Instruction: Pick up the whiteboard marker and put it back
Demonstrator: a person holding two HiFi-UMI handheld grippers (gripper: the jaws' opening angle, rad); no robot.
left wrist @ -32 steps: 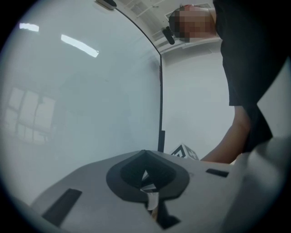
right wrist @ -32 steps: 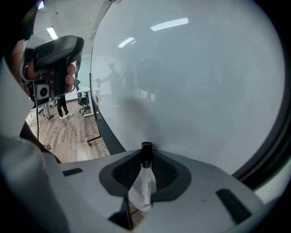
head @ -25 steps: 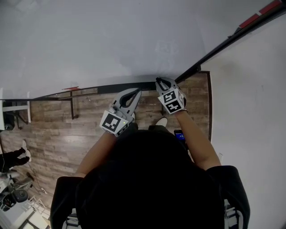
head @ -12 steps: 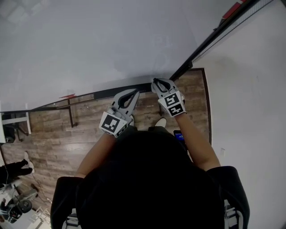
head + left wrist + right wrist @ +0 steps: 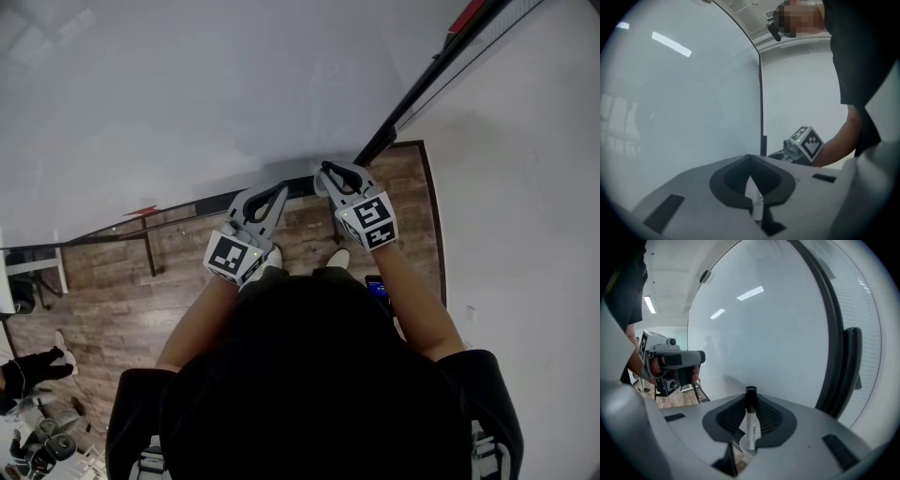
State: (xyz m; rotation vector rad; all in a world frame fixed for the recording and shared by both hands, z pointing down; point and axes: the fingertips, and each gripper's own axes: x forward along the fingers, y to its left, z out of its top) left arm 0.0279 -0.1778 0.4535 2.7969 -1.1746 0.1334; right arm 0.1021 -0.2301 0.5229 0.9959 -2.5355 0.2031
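While right claw (image 5: 749, 401) grips whiteboard marker (image 5: 751, 425); left claw (image 5: 750, 164) clenched shut; whiteboard (image 5: 187, 94) close ahead

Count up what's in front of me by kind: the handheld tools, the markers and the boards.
Handheld tools: 2, the left tool and the right tool
Whiteboard marker: 1, clamped in the right tool
Whiteboard: 1
Total: 4

The left gripper (image 5: 751, 161) has its jaws pressed together, empty, before the whiteboard (image 5: 684, 103), the right gripper (image 5: 791, 150) just beyond.
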